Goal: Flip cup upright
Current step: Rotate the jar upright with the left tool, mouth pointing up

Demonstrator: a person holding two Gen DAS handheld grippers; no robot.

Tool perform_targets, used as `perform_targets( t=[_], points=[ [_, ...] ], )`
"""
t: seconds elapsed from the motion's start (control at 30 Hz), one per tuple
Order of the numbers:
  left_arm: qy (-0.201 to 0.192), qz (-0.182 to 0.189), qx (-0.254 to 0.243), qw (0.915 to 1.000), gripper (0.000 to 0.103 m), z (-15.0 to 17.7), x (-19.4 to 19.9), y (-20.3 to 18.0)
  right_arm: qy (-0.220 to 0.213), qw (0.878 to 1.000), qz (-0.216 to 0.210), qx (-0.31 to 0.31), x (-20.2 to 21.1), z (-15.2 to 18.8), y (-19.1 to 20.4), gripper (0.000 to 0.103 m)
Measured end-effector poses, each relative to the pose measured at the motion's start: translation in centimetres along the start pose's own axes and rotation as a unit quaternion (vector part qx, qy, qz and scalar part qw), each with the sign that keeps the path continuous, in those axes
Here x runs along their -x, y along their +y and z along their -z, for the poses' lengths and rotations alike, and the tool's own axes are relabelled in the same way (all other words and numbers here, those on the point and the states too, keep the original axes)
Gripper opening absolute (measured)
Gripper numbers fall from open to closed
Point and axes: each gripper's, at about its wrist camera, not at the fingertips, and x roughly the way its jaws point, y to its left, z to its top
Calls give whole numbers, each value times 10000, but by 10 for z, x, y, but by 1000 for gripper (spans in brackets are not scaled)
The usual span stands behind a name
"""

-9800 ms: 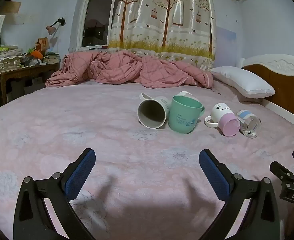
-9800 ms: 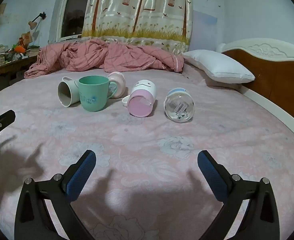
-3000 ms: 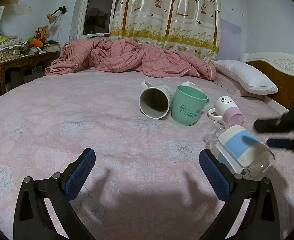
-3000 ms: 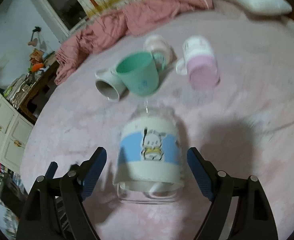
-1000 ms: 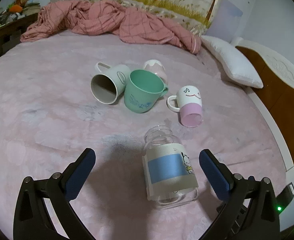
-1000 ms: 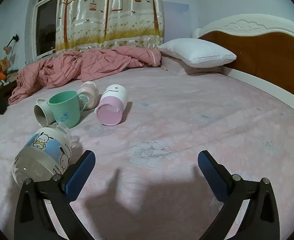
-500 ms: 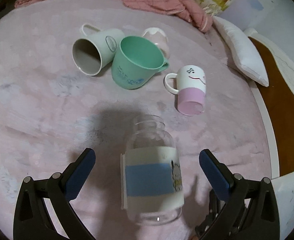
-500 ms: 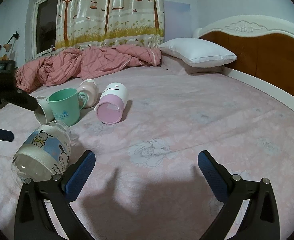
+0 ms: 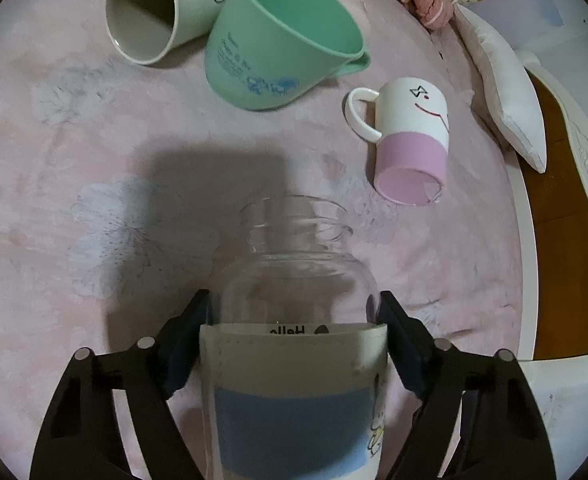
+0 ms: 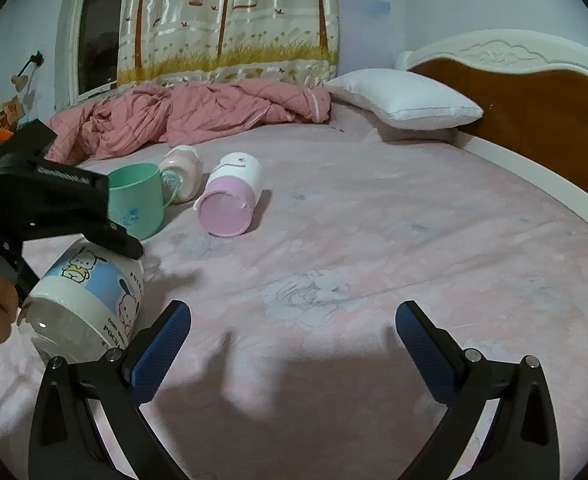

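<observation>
A clear glass cup (image 9: 294, 360) with a white and blue cartoon sleeve lies on its side on the pink bed sheet, mouth pointing away. My left gripper (image 9: 294, 320) is shut on its body, one finger on each side; in the right wrist view the cup (image 10: 90, 300) shows at the left under the left gripper (image 10: 106, 236). My right gripper (image 10: 292, 344) is open and empty above the sheet, to the right of the cup.
A cream mug (image 9: 162, 8) lies on its side beside a green cup (image 9: 282, 40) standing tilted. A pink-and-white mug (image 9: 414, 140) and a pale pink cup (image 10: 182, 172) lie on their sides. A pillow (image 10: 402, 100), rumpled blanket (image 10: 190, 116) and headboard (image 10: 534, 100) lie beyond.
My left gripper has moved down onto the glass cup and closed on its body. The right gripper has stayed in place, open.
</observation>
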Motion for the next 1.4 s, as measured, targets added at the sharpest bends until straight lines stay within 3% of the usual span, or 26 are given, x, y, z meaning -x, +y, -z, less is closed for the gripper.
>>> perform_targets(
  t=[0.27,0.4,0.67,0.73,0.9,1.1,1.2,1.4],
  points=[
    [-407,67,-928,9948,79,17,20,-17,132,9998,-169,-5,-4,-1,1,103],
    [-880,-122,-1410,9860,79,23,40,-29,132,9997,-190,-18,-4,-1,2,103],
    [-1583,-332,-2171,9627,79,35,69,-41,139,9997,-195,-12,-3,-1,2,103],
    [-1804,-320,-2381,9538,79,41,74,-42,141,9997,-200,-16,-3,-1,3,103],
    [-2444,-387,-3009,9210,79,61,79,-46,139,9997,-199,-6,-3,-1,2,103],
    [-2851,-157,-3177,9042,77,69,79,-40,151,9997,-213,-23,-3,-1,3,103],
    [-2981,-306,-3133,9012,77,73,84,-41,180,9995,-271,-9,-4,-1,3,103],
    [-3283,-441,-3376,8811,77,84,97,-42,110,9991,-398,77,-1,0,7,103]
  ],
)
